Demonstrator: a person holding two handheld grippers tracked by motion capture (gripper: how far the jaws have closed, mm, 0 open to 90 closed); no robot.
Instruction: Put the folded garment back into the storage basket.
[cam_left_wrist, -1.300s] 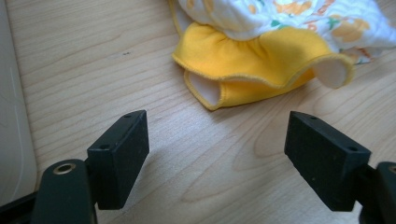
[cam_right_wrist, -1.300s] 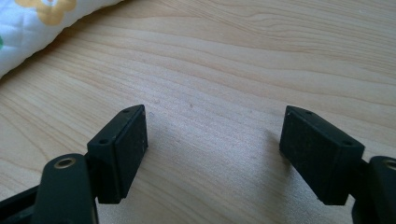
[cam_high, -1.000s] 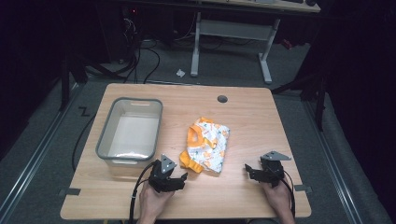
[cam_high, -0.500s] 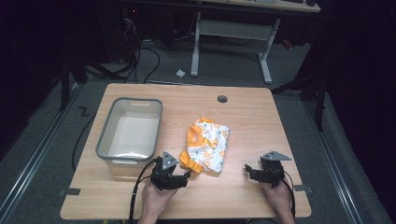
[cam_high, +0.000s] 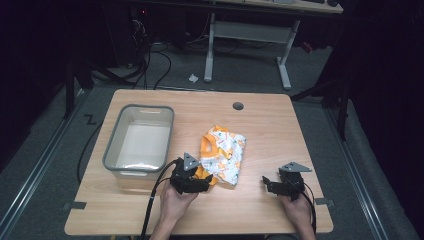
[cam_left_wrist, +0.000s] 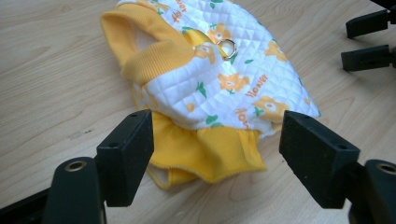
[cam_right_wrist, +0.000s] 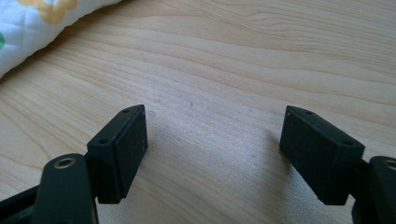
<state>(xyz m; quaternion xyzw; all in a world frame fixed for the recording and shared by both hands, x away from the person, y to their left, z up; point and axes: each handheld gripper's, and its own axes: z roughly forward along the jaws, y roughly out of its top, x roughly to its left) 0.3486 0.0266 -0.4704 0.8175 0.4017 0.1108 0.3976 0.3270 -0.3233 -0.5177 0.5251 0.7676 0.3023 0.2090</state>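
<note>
Garment (cam_high: 223, 155) lies unlifted mid-table beside the empty bin (cam_high: 140, 141); my left gripper (cam_left_wrist: 217, 156) gapes over its yellow hem, right gripper (cam_right_wrist: 212, 151) wide open, holding nothing.

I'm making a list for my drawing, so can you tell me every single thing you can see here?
table: one, light wood, centre of the room
bin: one, grey, see-through walls, left part of the table
quilted garment: one, white with orange flowers and yellow trim, lying mid-table
hole: one, dark, far side of the table
desk frame: one, pale grey, behind the table
left gripper: one, black, open, at the garment's yellow hem
right gripper: one, black, open over bare wood
hands: two, near edge
</note>
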